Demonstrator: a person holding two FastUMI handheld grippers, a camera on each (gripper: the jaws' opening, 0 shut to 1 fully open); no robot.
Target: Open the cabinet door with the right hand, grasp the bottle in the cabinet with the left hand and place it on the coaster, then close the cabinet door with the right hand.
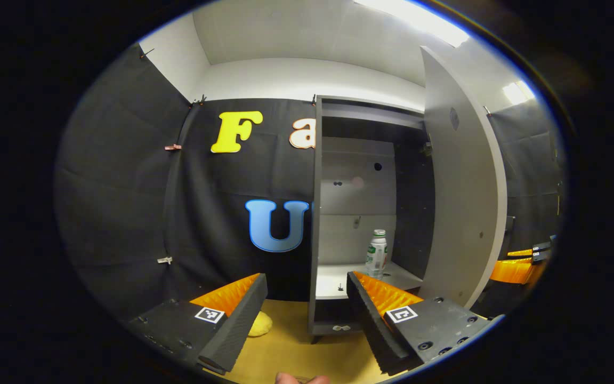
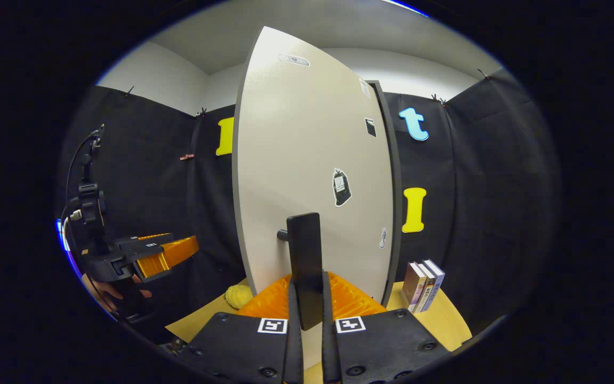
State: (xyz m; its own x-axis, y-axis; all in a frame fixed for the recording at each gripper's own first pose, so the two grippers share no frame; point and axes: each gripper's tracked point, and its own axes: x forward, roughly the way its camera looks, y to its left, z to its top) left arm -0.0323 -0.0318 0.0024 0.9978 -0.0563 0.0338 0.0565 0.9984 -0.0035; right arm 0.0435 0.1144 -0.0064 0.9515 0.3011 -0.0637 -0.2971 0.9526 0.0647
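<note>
Left gripper view: looks fwd into the open cabinet [image 1: 360, 213] from a short way back. Right gripper view: close up against the door [image 2: 312, 176], outer face. Both share the door [image 1: 461, 186] & desk [image 2: 445, 320].

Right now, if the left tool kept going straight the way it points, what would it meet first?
Probably the cabinet: its left side panel and open shelf lie dead ahead between the open fingers. The bottle stands slightly right of that line, so depth permitting it would pass beside it.

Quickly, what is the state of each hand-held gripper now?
Left hand-held gripper: open, holding nothing.
Right hand-held gripper: closed on the door handle.
</note>
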